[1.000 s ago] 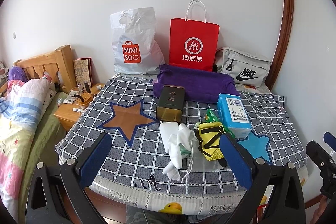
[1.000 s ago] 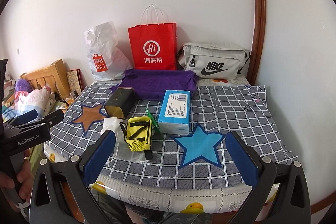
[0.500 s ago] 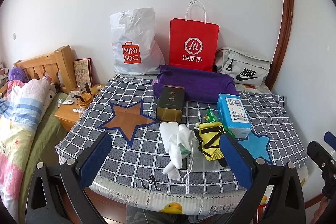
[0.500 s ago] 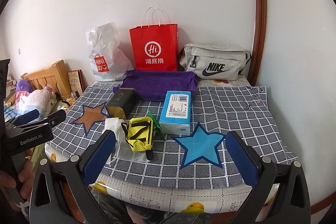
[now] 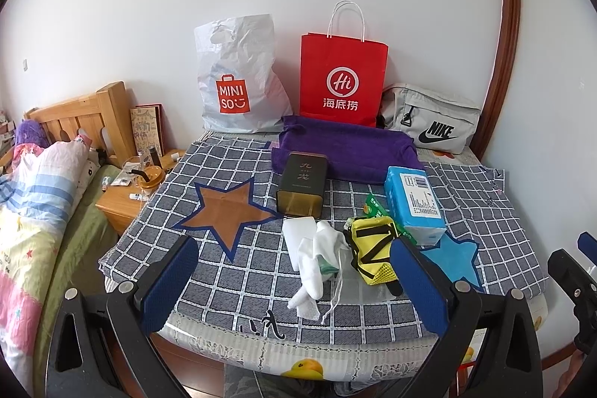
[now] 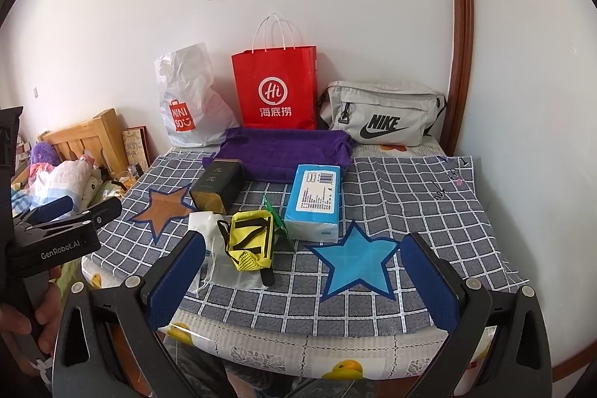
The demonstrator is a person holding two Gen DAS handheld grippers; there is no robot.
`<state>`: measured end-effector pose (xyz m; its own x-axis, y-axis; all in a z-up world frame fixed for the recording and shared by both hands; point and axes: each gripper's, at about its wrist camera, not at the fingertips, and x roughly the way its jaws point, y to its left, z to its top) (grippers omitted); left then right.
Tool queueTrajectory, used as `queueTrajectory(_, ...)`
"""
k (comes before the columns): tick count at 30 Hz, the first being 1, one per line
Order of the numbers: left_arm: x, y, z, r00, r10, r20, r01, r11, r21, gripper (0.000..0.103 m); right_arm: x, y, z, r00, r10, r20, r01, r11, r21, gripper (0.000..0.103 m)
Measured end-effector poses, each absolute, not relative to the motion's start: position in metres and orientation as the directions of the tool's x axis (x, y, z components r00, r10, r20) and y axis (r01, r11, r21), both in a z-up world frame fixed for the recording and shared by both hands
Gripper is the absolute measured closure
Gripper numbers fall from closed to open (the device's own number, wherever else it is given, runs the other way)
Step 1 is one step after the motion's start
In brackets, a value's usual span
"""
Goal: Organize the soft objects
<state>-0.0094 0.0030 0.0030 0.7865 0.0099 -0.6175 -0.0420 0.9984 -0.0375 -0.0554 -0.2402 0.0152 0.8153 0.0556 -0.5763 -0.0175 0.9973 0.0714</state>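
On the checked cloth table [image 5: 238, 271] lie a white cloth bundle [image 5: 313, 248], a yellow mesh pouch [image 5: 371, 254], a blue tissue pack [image 5: 412, 204], a green packet [image 5: 373, 209] and a folded purple towel [image 5: 347, 150]. The same pouch [image 6: 252, 239], tissue pack [image 6: 315, 202] and towel [image 6: 287, 152] show in the right wrist view. My left gripper [image 5: 294, 286] is open and empty, short of the table's near edge. My right gripper [image 6: 302, 282] is open and empty, held before the blue star [image 6: 354, 262].
A dark tea tin [image 5: 303, 183] stands mid-table. A Miniso plastic bag [image 5: 238, 77], a red paper bag [image 5: 341, 77] and a grey Nike bag [image 5: 429, 122] lean on the back wall. A bed [image 5: 33, 204] and nightstand [image 5: 127, 200] are at left.
Both grippers have shifted only slightly; the right wrist view has turned a little, moving the scene rightward. Nothing on the table has moved.
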Motion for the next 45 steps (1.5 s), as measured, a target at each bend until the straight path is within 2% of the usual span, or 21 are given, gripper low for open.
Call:
queueTrajectory(23, 0.003, -0.008, -0.003, 0.779, 0.03, -0.626, -0.039, 0.999, -0.001, 0.0, -0.057, -0.242, 0.015, 0.829, 0.071, -0.555, -0.035, 0.997, 0.075, 0.0)
queueTrajectory(30, 0.023, -0.006, -0.029, 0.742, 0.037, -0.67, -0.044, 0.999, 0.006, 0.0, -0.044, -0.247, -0.003, 0.815, 0.084, -0.573, -0.043, 0.995, 0.085, 0.0)
queueTrajectory(45, 0.075, 0.011, -0.105, 0.636, 0.071, -0.768, -0.085, 0.996, 0.021, 0.0, 0.008, -0.252, -0.08, 0.72, 0.142, -0.679, -0.06, 0.988, 0.144, 0.0)
